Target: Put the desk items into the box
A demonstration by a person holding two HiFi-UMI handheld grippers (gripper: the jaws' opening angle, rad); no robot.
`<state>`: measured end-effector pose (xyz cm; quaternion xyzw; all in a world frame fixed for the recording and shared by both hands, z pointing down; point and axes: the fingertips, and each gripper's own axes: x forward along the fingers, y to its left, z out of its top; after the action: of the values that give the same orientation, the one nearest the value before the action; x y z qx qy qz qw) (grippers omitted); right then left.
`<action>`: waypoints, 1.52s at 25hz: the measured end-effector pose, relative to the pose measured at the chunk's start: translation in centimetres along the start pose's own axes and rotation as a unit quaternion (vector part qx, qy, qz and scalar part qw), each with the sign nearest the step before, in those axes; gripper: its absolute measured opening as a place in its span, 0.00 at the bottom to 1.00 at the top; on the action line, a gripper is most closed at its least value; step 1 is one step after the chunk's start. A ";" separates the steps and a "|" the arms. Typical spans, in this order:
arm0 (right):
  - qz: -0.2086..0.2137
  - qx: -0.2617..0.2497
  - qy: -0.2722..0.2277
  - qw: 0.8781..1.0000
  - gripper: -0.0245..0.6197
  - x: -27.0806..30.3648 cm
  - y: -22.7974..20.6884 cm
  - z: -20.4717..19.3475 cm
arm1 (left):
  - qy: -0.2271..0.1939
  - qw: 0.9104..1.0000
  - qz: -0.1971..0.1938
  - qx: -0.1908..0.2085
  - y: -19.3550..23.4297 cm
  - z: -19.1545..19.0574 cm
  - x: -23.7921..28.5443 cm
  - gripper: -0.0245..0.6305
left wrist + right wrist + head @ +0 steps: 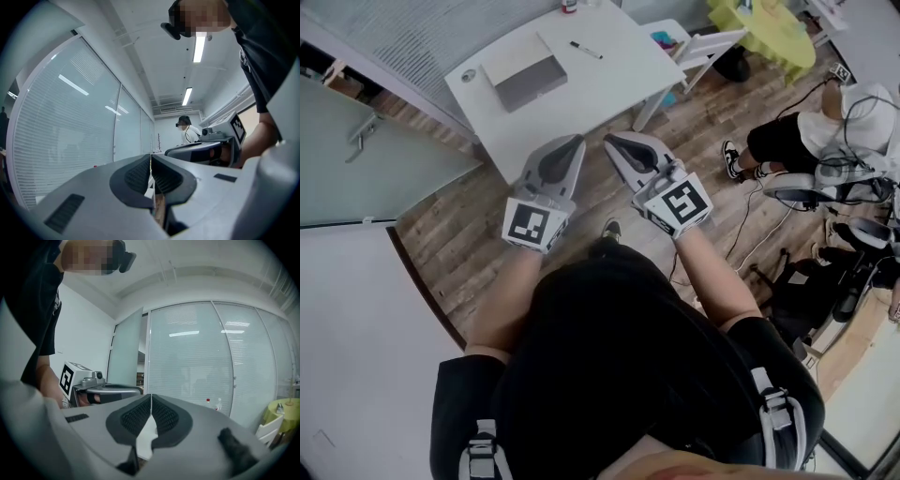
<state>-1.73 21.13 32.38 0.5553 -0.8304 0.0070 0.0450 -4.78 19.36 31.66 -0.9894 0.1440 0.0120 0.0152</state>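
Note:
A white desk (609, 89) stands ahead of me at the top of the head view. On it lie a grey open box (525, 80), a black pen (586, 50) and a small round item (468, 75). A red-capped item (570, 7) sits at its far edge. My left gripper (577, 141) (151, 157) and right gripper (610, 141) (151, 396) are held side by side over the wooden floor, short of the desk. Both point level and both are shut with nothing between the pads.
A white chair (698, 42) and a yellow-green round table (769, 26) stand right of the desk. A seated person (806, 136) and cabled equipment (853, 244) fill the right side. A frosted glass wall (356, 159) runs along the left.

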 end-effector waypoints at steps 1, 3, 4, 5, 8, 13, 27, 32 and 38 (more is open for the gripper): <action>0.003 0.000 -0.001 1.000 0.07 0.0 -0.9 -0.1 | 0.001 1.000 0.004 0.002 0.1 -0.1 0.9 0.06; 0.010 0.001 -0.002 1.000 0.07 0.0 -2.8 -0.4 | 0.000 1.000 0.012 0.008 0.2 -0.1 2.9 0.06; 0.013 0.001 -0.002 1.000 0.07 -0.1 -3.7 -0.6 | -0.001 1.000 0.016 0.010 0.2 -0.1 3.8 0.06; 0.016 0.002 -0.002 1.000 0.07 -0.2 -4.6 -0.8 | -0.003 1.000 0.020 0.010 0.2 -0.2 4.7 0.06; 0.026 0.004 -0.002 1.000 0.07 -0.2 -6.8 -1.3 | -0.019 0.999 0.033 0.005 0.5 0.2 7.3 0.06; 0.029 0.011 -0.005 1.000 0.07 0.3 -9.7 -1.6 | -0.015 0.999 0.039 0.014 1.1 -0.4 9.9 0.06; 0.020 0.010 0.017 1.000 0.07 6.5 -16.4 -3.4 | 0.003 0.999 0.044 0.003 8.7 -3.7 15.0 0.06; 0.014 0.007 0.027 1.000 0.07 10.9 -19.3 -3.8 | 0.000 0.999 0.040 0.000 13.4 -4.1 17.5 0.06; 0.004 0.009 0.040 0.999 0.07 16.0 -22.2 -4.1 | -0.006 1.000 0.027 -0.004 18.5 -4.4 20.1 0.06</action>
<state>12.95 -1.87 36.98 0.5514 -0.8302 0.0370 0.0731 9.28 -4.26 35.01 -0.9851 0.1707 0.0194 0.0118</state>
